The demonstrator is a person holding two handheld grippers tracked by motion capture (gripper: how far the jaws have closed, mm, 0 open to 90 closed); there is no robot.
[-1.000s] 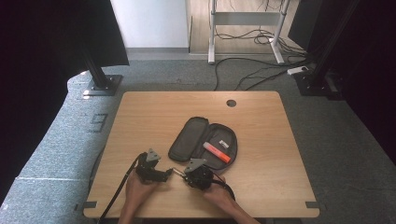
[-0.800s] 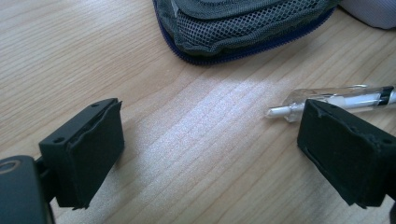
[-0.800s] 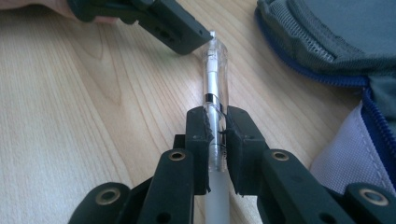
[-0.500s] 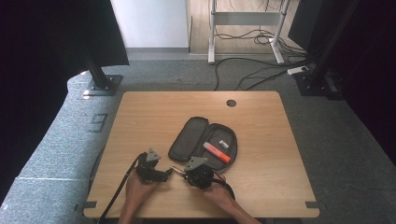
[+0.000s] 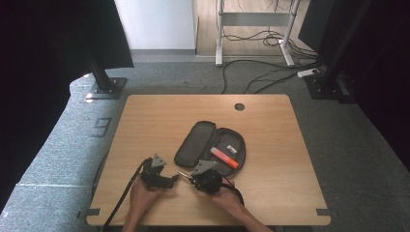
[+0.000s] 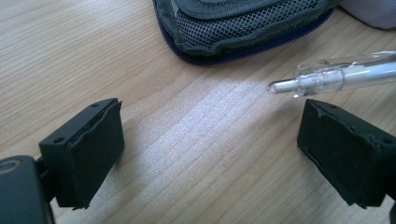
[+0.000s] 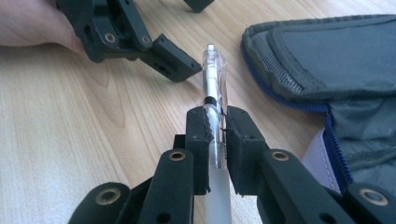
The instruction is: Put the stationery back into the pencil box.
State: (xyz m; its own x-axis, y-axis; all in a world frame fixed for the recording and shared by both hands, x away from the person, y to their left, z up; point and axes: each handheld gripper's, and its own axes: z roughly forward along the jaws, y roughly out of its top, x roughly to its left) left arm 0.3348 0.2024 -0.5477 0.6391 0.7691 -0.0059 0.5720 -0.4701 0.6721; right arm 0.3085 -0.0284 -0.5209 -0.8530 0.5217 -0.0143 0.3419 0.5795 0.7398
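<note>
While the right hand-held gripper point(image 7: 215, 122) clamps a clear plastic pen point(image 7: 213, 84) between its two black jaws, the pen's tip sticks out past the pads toward the left hand-held gripper point(image 6: 210, 140). That left one is released, its jaws standing wide apart over bare wood with nothing between them; in the left gripper view the pen's metal tip point(image 6: 282, 85) hangs just above and inside the right-hand jaw, not touching either pad. Seen from the high view, both tools sit close together near the front edge of the wooden surface point(image 5: 145, 121), each held by a hand, the left hand-held gripper point(image 5: 175, 179) and the right hand-held gripper point(image 5: 189, 177) pointing at one another. Just behind them lies an open dark grey pencil case point(image 5: 196, 145), unzipped and spread flat, with an orange-red marker point(image 5: 224, 157) resting in its right half.
</note>
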